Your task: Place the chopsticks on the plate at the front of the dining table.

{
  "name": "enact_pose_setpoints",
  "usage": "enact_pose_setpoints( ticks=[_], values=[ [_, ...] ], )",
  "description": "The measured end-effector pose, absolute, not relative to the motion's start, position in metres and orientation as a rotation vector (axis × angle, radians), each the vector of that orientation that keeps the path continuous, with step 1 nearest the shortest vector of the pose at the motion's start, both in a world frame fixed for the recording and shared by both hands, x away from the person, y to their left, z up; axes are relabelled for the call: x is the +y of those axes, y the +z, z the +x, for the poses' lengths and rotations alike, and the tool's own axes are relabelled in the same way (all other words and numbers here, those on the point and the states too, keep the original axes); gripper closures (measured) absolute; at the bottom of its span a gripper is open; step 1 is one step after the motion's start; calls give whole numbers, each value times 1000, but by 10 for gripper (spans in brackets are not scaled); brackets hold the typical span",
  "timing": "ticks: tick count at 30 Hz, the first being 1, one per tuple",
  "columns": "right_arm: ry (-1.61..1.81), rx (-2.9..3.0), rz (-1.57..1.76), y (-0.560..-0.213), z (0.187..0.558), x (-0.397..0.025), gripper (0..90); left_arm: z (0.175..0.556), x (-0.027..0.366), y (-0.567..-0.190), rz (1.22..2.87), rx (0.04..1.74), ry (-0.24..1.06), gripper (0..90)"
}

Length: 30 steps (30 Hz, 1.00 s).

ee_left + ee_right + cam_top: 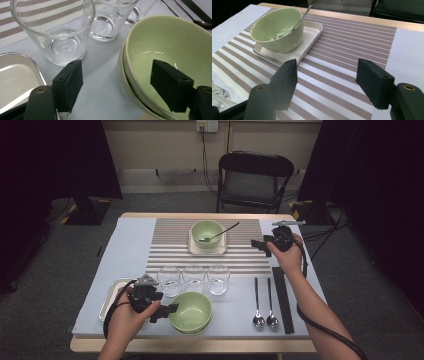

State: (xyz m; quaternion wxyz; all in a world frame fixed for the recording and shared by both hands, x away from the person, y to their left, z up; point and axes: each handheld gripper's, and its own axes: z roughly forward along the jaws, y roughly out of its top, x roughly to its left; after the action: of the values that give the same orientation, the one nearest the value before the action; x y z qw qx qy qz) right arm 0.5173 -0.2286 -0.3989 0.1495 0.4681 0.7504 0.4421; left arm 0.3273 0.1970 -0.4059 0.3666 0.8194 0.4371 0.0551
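My left gripper [162,311] is open at the near left. In the left gripper view its jaws [117,66] straddle the left rim of two stacked green bowls [191,312] [170,37], one jaw inside and one outside. My right gripper [261,246] is open and empty above the striped placemat [250,260] [342,50]. It points toward a third green bowl [206,232] [277,28], which holds a spoon [222,232] [302,16] and sits on a white tray [207,251] [309,37].
Three empty glasses [194,277] [57,30] stand in a row just behind the stacked bowls. A silver tray [111,295] [15,75] lies at the near left. Two spoons [265,312] and a black strip [282,300] lie at the near right. A chair [252,180] stands beyond the table.
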Motion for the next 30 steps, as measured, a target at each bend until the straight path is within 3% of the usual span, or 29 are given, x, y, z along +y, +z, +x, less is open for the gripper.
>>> enact_pose_setpoints(
  ticks=[30],
  values=[
    [1255,2153,1372,-409,501,-260,331,328,198,-405,2111,1119,142,261]
  ],
)
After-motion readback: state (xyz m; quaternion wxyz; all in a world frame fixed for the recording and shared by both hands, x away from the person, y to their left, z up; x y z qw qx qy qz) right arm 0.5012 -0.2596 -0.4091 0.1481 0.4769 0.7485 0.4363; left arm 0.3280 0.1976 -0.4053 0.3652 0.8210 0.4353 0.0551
